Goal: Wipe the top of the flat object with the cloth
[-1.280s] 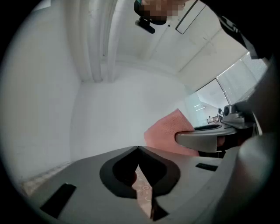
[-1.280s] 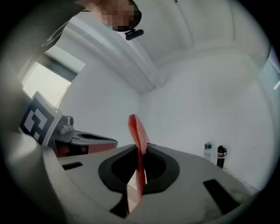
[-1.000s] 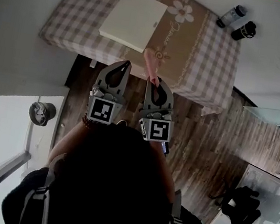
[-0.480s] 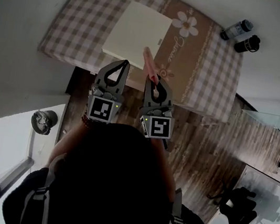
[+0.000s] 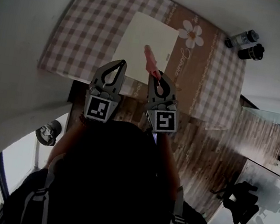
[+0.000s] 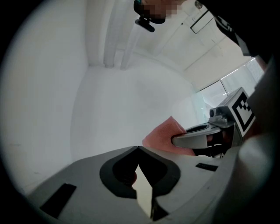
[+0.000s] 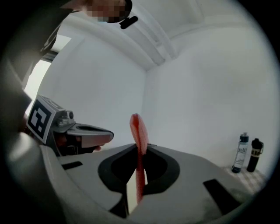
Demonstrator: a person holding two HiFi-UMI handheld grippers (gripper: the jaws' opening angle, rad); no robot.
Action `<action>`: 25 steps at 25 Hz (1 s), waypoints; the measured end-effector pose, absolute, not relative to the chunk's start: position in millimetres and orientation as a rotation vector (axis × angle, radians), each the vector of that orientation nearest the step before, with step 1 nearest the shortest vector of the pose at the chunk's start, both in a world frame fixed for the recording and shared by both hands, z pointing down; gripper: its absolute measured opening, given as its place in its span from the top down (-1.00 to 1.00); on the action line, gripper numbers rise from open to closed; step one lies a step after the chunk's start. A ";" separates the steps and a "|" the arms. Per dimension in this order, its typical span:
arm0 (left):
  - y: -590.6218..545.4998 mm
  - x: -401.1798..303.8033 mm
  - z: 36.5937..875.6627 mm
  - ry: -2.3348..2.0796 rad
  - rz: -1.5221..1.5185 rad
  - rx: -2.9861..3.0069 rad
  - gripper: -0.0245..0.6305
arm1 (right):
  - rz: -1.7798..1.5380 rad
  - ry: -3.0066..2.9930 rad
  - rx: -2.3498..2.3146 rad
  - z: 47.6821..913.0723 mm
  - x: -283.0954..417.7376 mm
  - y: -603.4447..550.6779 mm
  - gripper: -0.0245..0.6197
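Note:
A cream flat board [image 5: 148, 40] lies on the checked tablecloth of the table [image 5: 90, 26]. My right gripper [image 5: 155, 76] is shut on a pink cloth [image 5: 149, 61], whose free end sticks out past the tips over the board's near edge. In the right gripper view the cloth [image 7: 139, 144] stands up thin between the closed jaws. My left gripper [image 5: 120, 63] hovers beside it at the table's near edge, shut with nothing in it; the left gripper view shows its tips [image 6: 138, 148] touching and the cloth [image 6: 164, 139] to the right.
Two bottles, one clear [image 5: 242, 37] and one black [image 5: 251, 51], stand by the wall at the table's far right corner. A white wall runs along the left. Wooden floor [image 5: 203, 146] lies at the right. A dark round object [image 5: 49, 134] sits at the lower left.
Both grippers have moved forward toward the table. The cloth's tip has gone from the tablecloth by the board to over the board's near edge.

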State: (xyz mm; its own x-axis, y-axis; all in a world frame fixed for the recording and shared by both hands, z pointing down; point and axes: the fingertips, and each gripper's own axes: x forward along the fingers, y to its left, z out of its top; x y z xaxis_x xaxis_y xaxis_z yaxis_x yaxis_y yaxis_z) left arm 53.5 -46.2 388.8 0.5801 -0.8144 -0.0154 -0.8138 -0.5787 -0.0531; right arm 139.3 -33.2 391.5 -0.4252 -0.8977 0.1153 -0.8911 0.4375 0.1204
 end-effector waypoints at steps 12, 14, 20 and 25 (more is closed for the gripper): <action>-99.0 -6.0 443.7 1.219 -0.086 -2.887 0.89 | -0.040 -2.449 1.393 424.4 115.6 -122.6 0.87; -103.0 -8.3 456.2 1.191 -0.104 -2.911 0.88 | -0.059 -2.424 1.344 429.4 120.2 -142.6 0.87; -111.0 -16.9 480.7 1.148 -0.119 -2.997 0.88 | -0.132 -2.340 1.170 447.5 130.7 -211.8 0.87; -116.8 -16.7 516.4 1.156 -0.192 -3.007 0.88 | -0.192 -2.334 1.065 457.4 130.7 -264.7 0.87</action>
